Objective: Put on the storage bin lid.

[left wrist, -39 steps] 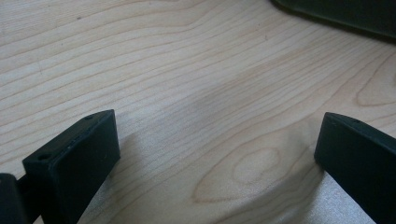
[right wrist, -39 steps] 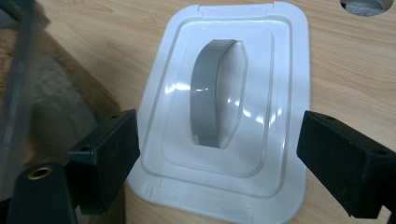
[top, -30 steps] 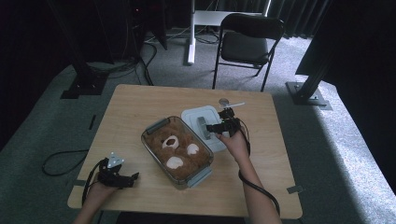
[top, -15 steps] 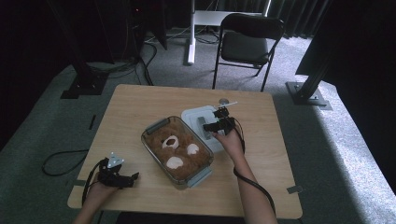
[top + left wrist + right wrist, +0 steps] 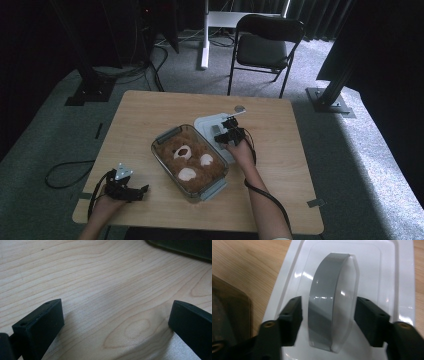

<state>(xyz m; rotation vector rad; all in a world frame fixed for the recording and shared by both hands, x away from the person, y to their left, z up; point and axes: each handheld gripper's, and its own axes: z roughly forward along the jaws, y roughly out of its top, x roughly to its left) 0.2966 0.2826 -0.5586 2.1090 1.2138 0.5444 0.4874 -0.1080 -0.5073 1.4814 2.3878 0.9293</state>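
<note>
Right gripper [image 5: 226,131] is down on the white rectangular plastic lid [image 5: 212,123], which lies flat on the light wooden desk [image 5: 280,165], just right of and beyond the clear glass rectangular container [image 5: 172,165] at desk centre. In the right gripper view the jaws straddle the lid's grey arched handle [image 5: 329,302]. They have just been closing, handle between them, but a thin gap shows on each side of the pads, so not clamped yet; jaws count as released.

The container holds a brown plush teddy bear [image 5: 192,160] with white paw pads, lying on its back inside.

Progress, by my read: bear already in, container uncovered, lid not lifted. Left to do: finish the pinch on the handle, lift the lid, carry it left and near, seat it on the container.

Lid orientation: top face up, long axis running near-to-far and slightly tilted, roughly parallel to the container's diagonal long axis. Handle arch runs along the lid's long axis.

Left gripper [image 5: 131,191] rests on the near left of the desk, jaws spread wide and released, only bare wood between them.
</note>
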